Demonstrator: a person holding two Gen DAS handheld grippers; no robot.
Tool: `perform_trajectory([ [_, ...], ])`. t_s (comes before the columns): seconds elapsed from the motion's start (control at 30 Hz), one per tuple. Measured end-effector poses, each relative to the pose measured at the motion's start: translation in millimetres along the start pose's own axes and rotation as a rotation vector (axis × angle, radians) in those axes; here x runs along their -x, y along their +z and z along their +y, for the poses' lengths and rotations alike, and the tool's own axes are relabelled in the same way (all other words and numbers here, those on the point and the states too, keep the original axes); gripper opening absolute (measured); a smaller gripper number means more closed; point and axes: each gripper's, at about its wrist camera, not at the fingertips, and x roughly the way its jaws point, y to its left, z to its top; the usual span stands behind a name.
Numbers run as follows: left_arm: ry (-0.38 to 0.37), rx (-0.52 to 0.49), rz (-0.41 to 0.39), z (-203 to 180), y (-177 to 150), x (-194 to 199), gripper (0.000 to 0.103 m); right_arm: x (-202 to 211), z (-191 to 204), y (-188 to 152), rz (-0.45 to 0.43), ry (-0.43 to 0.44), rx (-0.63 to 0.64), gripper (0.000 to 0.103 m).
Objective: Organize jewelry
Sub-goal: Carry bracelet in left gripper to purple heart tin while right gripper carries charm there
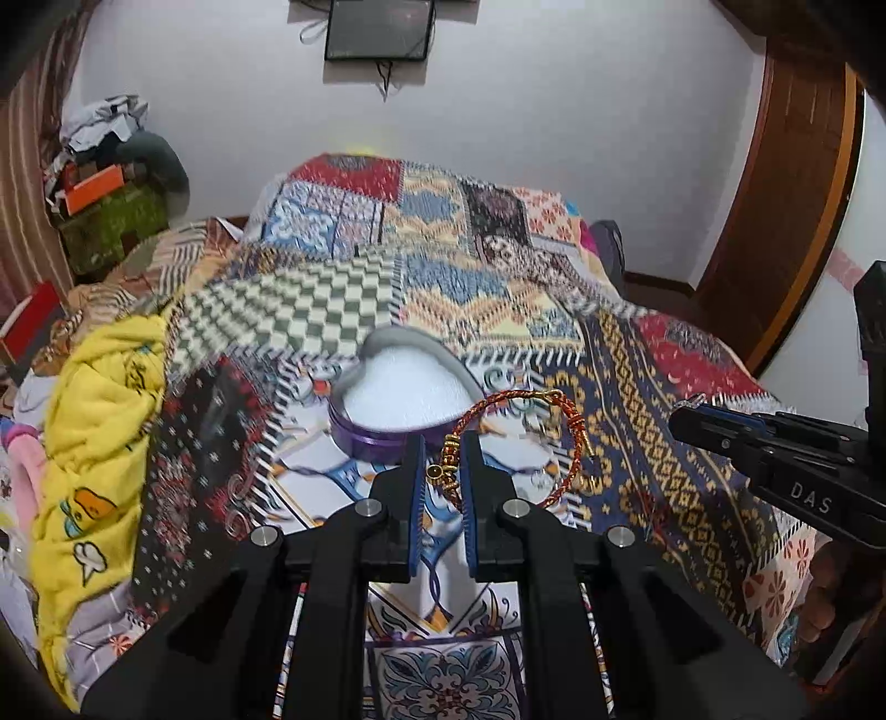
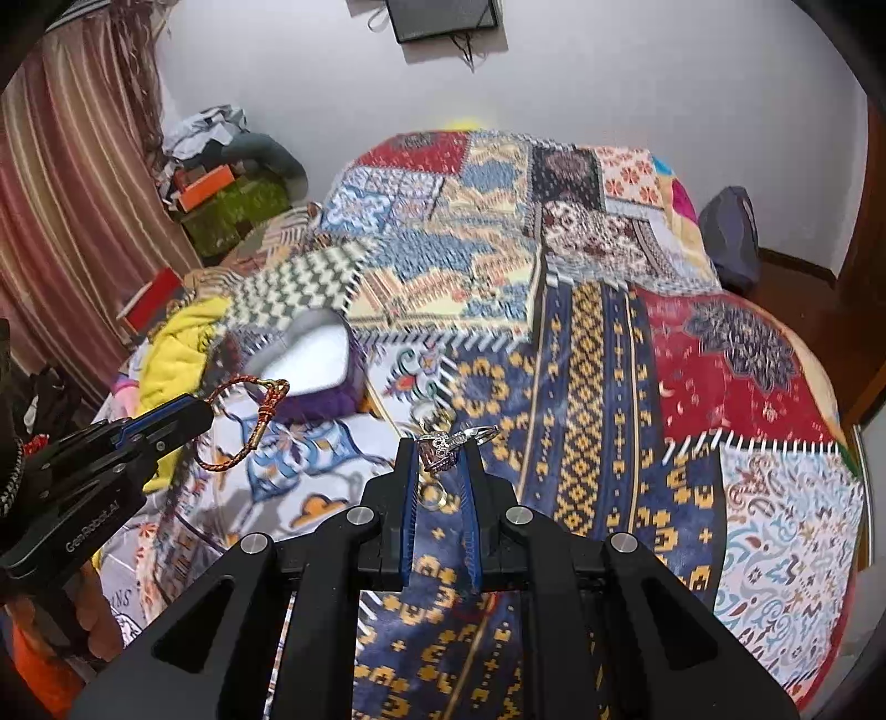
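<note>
My left gripper (image 1: 444, 465) is shut on a red and gold cord bracelet (image 1: 565, 443), held above the patterned bedspread just in front of a purple heart-shaped box (image 1: 387, 437) with a white lining. The bracelet also shows in the right wrist view (image 2: 260, 426), as does the box (image 2: 321, 354). My right gripper (image 2: 440, 454) is shut on a silver ring with small stones (image 2: 443, 446), lifted over the bedspread to the right of the box. A gold ring (image 2: 434, 495) lies on the cloth below it. The right gripper shows at the right edge of the left wrist view (image 1: 686, 415).
A patchwork bedspread (image 2: 609, 360) covers the bed. Yellow clothing (image 1: 99, 432) is heaped at the bed's left side. Boxes and clothes (image 1: 105, 183) are stacked at the far left by a striped curtain. A dark frame (image 1: 379, 27) hangs on the white wall.
</note>
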Motion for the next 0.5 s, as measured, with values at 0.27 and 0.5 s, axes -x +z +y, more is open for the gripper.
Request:
perform_trajectory([
  [0.27, 0.030, 0.010, -0.057, 10.6, 15.5, 8.8, 0.011, 2.7, 20.5, 17.3, -0.046, 0.033, 0.023, 0.013],
  [0.5, 0.056, 0.030, -0.073, 24.9, 22.4, 4.3, 0.011, -7.6, 34.5, 26.9, -0.052, 0.062, 0.049, 0.013],
])
